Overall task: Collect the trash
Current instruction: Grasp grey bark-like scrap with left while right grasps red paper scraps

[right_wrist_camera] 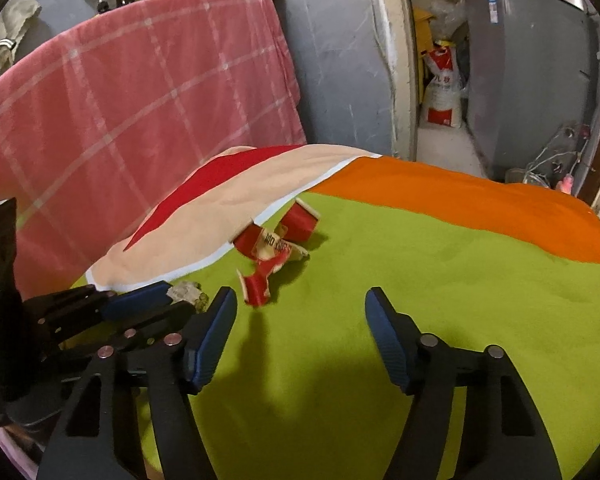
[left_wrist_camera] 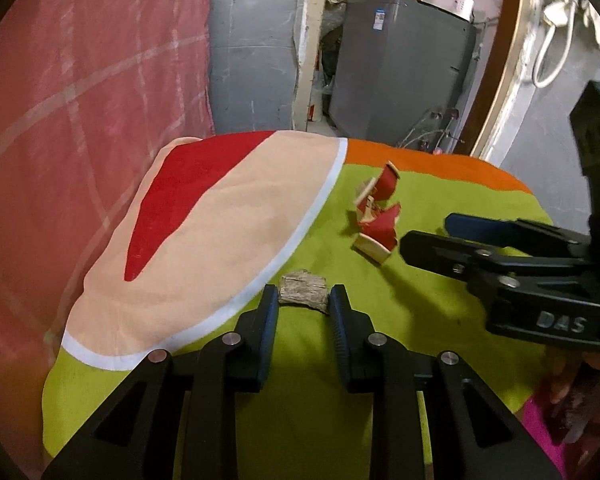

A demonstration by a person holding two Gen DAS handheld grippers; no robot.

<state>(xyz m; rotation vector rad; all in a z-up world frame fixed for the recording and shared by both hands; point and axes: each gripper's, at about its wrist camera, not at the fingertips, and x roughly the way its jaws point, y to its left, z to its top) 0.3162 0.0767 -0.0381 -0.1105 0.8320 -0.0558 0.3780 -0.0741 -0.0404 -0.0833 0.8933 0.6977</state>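
Note:
A crumpled grey-brown paper scrap lies on the green blanket, and my left gripper is shut on it, one blue pad on each side. From the right wrist view the same scrap shows between the left gripper's fingers. Torn red-and-white packaging lies in a loose heap further ahead, by the edge of a peach cloth. My right gripper stands open just short of that heap, with nothing between its pads. In the left wrist view the right gripper points at the red packaging.
A peach and red cloth lies over the blanket's left side. A pink checked cloth hangs behind it. An orange band edges the blanket's far side. Beyond are a grey appliance, a doorway and a white sack.

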